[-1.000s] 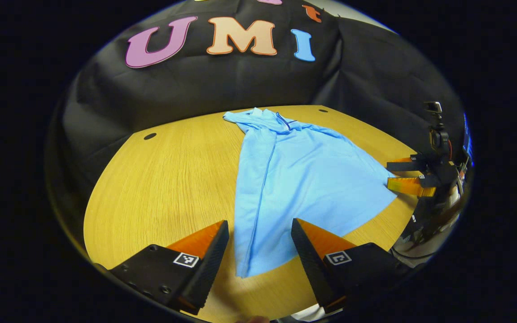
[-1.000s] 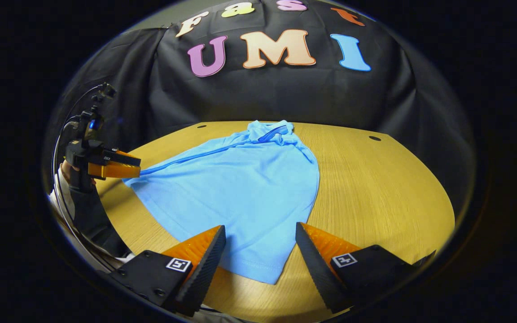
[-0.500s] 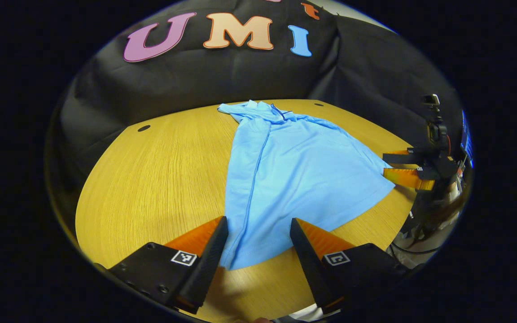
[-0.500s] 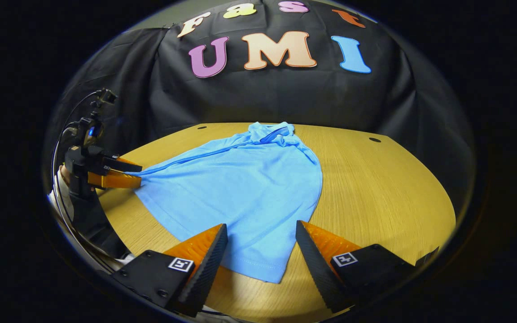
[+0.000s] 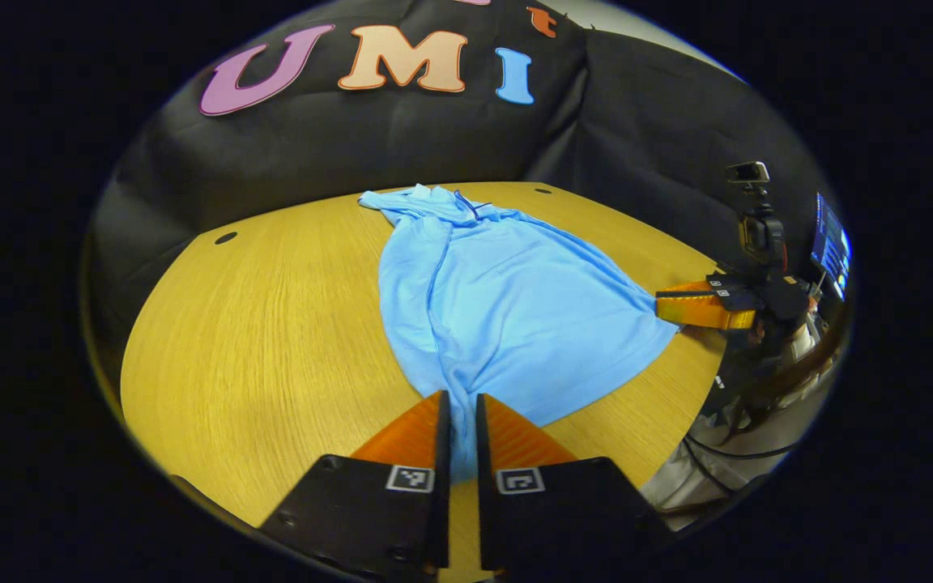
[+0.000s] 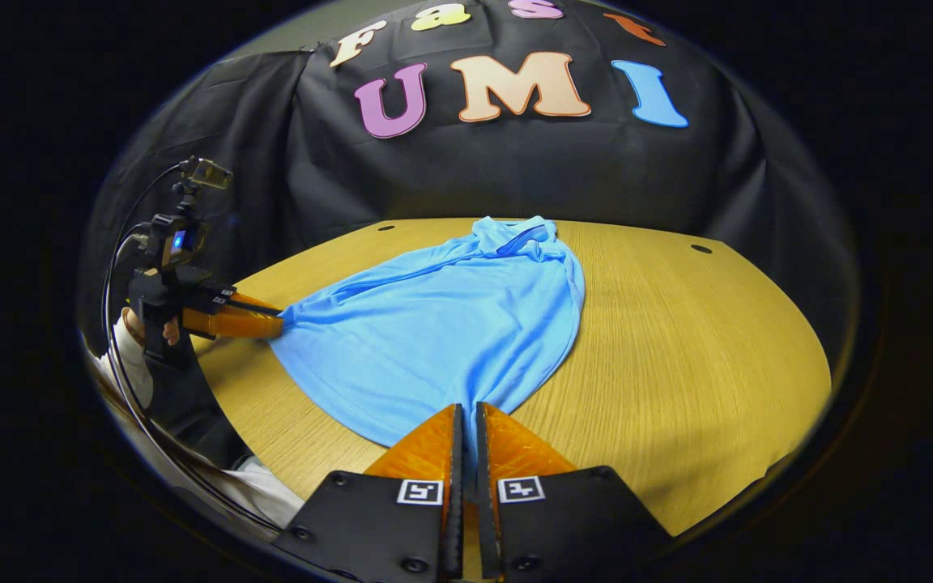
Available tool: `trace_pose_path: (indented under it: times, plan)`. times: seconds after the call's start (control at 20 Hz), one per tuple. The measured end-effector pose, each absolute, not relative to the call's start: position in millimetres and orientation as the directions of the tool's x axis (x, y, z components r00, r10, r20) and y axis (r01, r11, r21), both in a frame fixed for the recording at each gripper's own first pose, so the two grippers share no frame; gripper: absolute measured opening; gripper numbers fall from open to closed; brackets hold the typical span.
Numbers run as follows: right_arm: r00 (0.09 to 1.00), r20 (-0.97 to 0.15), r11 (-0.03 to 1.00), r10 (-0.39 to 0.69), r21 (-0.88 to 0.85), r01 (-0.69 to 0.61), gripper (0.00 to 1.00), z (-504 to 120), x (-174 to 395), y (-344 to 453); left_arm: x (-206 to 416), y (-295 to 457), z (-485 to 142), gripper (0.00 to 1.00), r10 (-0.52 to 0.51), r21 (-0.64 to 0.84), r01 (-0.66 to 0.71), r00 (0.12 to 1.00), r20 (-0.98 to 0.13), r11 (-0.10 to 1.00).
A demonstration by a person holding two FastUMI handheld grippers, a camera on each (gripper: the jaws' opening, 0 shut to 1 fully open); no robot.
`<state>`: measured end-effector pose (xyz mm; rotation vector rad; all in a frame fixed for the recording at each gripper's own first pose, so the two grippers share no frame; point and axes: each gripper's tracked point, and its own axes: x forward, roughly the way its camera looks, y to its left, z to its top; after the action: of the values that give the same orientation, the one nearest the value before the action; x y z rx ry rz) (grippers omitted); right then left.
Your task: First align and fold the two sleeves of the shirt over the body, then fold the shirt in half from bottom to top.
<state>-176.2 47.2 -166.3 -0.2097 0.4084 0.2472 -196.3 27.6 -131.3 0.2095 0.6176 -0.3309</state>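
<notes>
We see the shirt (image 5: 507, 312) lying flat mid-table (image 5: 256, 324), collar toward the far edge. Left gripper (image 5: 458, 413) and right gripper (image 6: 467, 421) sit low at the near edge, level — each pinching a bottom hem corner, fingers pressed onto cloth.

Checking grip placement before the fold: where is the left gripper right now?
In the left gripper view, the left gripper is shut on the shirt's near hem corner, above the table.

Hidden parts
The shirt's (image 5: 507, 312) hem corners vanish between closed fingers; the table's (image 6: 677, 340) near edge is cut off.
</notes>
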Motion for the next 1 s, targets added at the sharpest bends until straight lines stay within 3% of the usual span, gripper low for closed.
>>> trace_pose_path:
  times: [0.05, 0.1, 0.15, 0.25, 0.65, 1.0]
  plan:
    - [0.891, -0.412, 0.945, 0.191, -0.167, -0.280, 0.07, -165.7, -175.9, 48.3, -195.0, 28.5, -131.2, 0.06, -0.244, 0.086, 0.361, 0.768, -0.592, 0.929]
    - [0.894, -0.406, 0.942, 0.190, -0.181, -0.283, 0.11, -164.7, -175.8, 47.2, -191.9, 28.8, -132.1, 0.04, -0.245, 0.076, 0.352, 0.773, -0.585, 0.933]
    - [0.894, -0.406, 0.941, 0.188, -0.186, -0.282, 0.02, -165.7, -175.7, 46.7, -188.7, 27.9, -131.4, 0.02, -0.243, 0.070, 0.341, 0.784, -0.571, 0.937]
    - [0.897, -0.405, 0.943, 0.178, -0.189, -0.273, 0.03, -164.9, -172.5, 45.8, -188.3, 24.5, -130.8, 0.00, -0.248, 0.057, 0.334, 0.794, -0.555, 0.941]
    - [0.933, -0.327, 0.950, 0.152, -0.212, -0.230, 0.03, -126.0, -153.3, 41.9, -165.0, 6.3, -82.1, 0.00, -0.300, 0.028, 0.347, 0.847, -0.439, 0.938]
    - [0.964, -0.228, 0.948, 0.138, -0.250, -0.195, 0.02, -53.0, -107.0, 43.9, -114.4, -22.6, -15.1, 0.00, -0.363, 0.035, 0.401, 0.861, -0.356, 0.916]
